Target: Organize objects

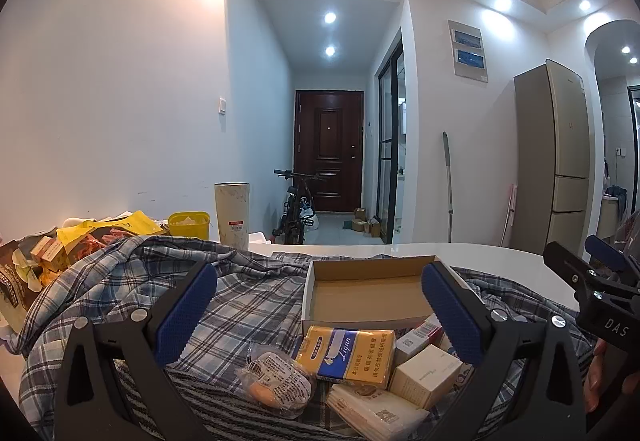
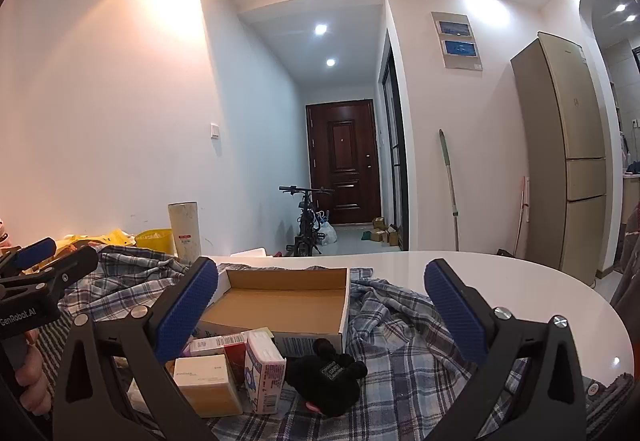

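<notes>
The cardboard box sits empty on the plaid shirt covering the worktop. Small packets lie piled just before it, none packed yet. Left claw and right claw both gape, holding nothing.

A brown door closes the far end of the hallway. A bicycle stands before it, with a white bag just beside its wheel. Cardboard boxes lie on the floor near the glass partition. A mop leans against the right wall. A tall fridge stands further right. Two panels hang above.
</notes>
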Motion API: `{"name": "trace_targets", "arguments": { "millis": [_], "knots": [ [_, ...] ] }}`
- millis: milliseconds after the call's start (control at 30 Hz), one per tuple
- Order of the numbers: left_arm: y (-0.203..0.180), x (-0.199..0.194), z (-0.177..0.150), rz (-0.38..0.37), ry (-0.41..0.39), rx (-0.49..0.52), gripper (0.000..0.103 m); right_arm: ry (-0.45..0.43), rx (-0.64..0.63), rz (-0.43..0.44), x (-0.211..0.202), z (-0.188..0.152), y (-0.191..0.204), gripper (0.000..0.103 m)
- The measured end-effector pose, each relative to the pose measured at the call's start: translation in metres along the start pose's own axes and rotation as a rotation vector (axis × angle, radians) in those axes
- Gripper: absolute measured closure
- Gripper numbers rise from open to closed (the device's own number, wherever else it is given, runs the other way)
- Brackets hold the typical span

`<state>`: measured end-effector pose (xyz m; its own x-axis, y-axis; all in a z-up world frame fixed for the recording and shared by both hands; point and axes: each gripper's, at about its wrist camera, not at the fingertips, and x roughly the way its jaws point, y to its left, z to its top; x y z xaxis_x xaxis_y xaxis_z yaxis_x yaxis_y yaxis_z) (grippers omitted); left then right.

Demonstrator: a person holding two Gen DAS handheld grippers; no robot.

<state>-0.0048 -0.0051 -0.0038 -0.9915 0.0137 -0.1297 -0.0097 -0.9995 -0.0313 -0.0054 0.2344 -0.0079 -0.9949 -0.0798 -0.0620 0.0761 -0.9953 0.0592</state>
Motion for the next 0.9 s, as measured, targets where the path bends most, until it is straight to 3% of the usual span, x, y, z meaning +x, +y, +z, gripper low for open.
{"name": "trace_targets", "arguments": {
  "millis": [900],
  "knots": [
    [-0.0014, 0.0002, -0.0001, -0.001, 0.005, 0.002, 0.000, 0.008, -0.008, -0.005, 0.0016, -0.0002, -0.0005, 0.000]
  ]
}}
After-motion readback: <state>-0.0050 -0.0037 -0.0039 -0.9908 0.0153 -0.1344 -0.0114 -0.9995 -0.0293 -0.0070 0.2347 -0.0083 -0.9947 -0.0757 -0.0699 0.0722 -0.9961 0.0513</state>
